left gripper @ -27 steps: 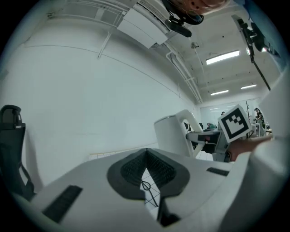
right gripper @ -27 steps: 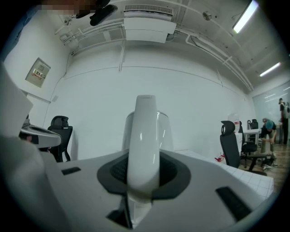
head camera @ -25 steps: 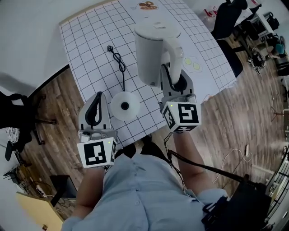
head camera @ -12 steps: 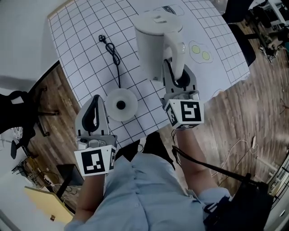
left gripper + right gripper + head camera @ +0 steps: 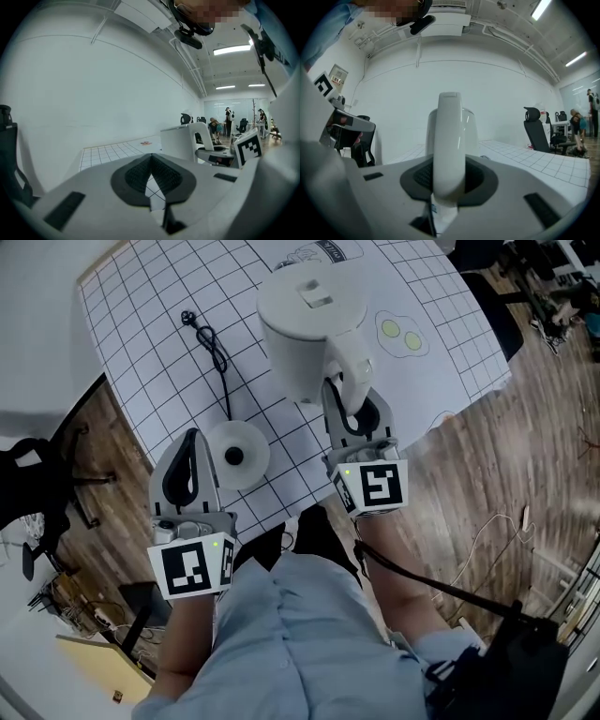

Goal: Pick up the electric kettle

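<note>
A white electric kettle (image 5: 300, 334) stands over the gridded mat (image 5: 141, 352), its handle (image 5: 349, 360) turned toward me. My right gripper (image 5: 345, 401) has that handle (image 5: 449, 140) between its dark pads; the jaws are opening slightly, though the pads still touch it. I cannot tell whether the kettle's bottom rests on the mat. The round white power base (image 5: 234, 456) lies to the kettle's left, its black cord (image 5: 211, 343) trailing away. My left gripper (image 5: 190, 448) hovers just beside the base, shut and empty. In the left gripper view the kettle (image 5: 180, 143) shows ahead on the right.
The mat's near edge (image 5: 281, 512) is just ahead of both grippers, with wooden floor below. Printed egg shapes (image 5: 398, 332) mark the mat right of the kettle. A black office chair (image 5: 37, 474) stands at the left, and desks and chairs fill the far right.
The right gripper has come down with the kettle, which now sits lower over the mat. The left gripper sank too and stays beside the power base.
</note>
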